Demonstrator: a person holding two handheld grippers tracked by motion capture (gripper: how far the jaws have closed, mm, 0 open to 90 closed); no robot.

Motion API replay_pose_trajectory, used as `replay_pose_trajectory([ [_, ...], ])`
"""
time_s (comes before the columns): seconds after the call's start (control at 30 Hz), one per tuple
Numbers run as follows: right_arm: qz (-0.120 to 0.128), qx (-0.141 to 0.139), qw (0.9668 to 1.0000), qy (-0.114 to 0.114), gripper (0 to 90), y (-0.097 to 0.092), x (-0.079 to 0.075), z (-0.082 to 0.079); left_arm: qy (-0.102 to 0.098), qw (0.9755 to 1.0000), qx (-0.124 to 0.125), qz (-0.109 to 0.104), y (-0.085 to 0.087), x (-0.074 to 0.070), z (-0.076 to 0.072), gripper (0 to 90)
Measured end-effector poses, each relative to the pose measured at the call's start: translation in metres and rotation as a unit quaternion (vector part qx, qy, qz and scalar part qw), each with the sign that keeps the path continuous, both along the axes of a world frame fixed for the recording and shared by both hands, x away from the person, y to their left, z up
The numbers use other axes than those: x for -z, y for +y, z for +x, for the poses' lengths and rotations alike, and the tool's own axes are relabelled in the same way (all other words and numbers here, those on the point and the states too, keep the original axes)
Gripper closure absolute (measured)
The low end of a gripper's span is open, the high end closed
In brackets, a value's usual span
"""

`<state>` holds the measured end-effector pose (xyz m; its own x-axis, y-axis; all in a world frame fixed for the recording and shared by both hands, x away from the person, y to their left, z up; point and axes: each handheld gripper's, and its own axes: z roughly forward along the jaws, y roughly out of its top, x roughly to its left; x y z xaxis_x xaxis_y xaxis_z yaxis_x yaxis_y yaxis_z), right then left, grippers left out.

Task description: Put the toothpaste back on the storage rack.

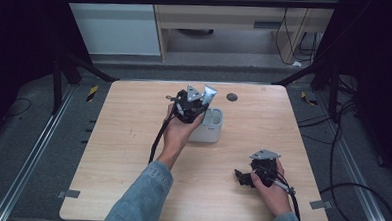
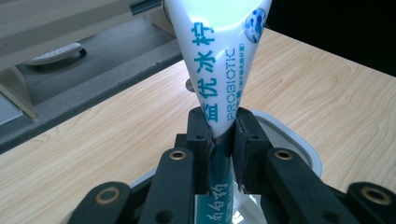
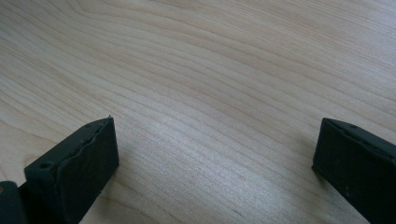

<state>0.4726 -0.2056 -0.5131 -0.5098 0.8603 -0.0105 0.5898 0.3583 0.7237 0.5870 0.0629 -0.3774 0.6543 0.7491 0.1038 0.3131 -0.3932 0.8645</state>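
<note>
**Left jaws pinch the tube over the tub; right jaws spread above bare bench**

My left gripper (image 1: pixel 194 104) sits near the far edge of the bench (image 1: pixel 132 153), a little left of its middle line. Its jaws are pinching a white tube (image 2: pixel 219 70) printed with blue characters and the word PROBIOTIC. In the left gripper view I see the two black pads pressed against the narrow part of the tube from either side, with the wide, flat end of the tube fanning out above them. The tube stands roughly upright, tilted a little, and its lower part runs down between the jaws toward a white tub (image 1: pixel 210 128). That tub rests on the bench just under and beside my left hand (image 1: pixel 177 132); its rounded rim (image 2: pixel 299 140) shows right behind the jaws. Whether the tube's lower end touches the inside of the tub I cannot tell.

My right gripper (image 1: pixel 243 177) lies low by the near right corner of the bench, well apart from the tub, pointing toward the left edge. Its jaws are spread wide with nothing between them; the right gripper view shows plain wood grain between the two pads (image 3: pixel 79 168).

A small dark disc (image 1: pixel 232 97) sits on the bench near the far edge, to the right of the tube.
</note>
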Motion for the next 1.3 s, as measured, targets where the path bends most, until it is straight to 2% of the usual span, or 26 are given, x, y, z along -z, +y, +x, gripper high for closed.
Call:
replay_pose_trajectory([
  [0.4, 0.0, 0.0, 1.0, 0.0, 0.4, 0.0, 0.0, 0.0, 0.008, 1.0, 0.0, 0.005, 0.001, 0.003, 0.0, 78.0],
  [1.3, 0.002, 0.001, 1.0, 0.003, 0.4, 0.0, 0.0, 0.0, 0.045, 0.9984, -0.013, 0.032, 0.0, 0.014, 0.005, 77.9],
])
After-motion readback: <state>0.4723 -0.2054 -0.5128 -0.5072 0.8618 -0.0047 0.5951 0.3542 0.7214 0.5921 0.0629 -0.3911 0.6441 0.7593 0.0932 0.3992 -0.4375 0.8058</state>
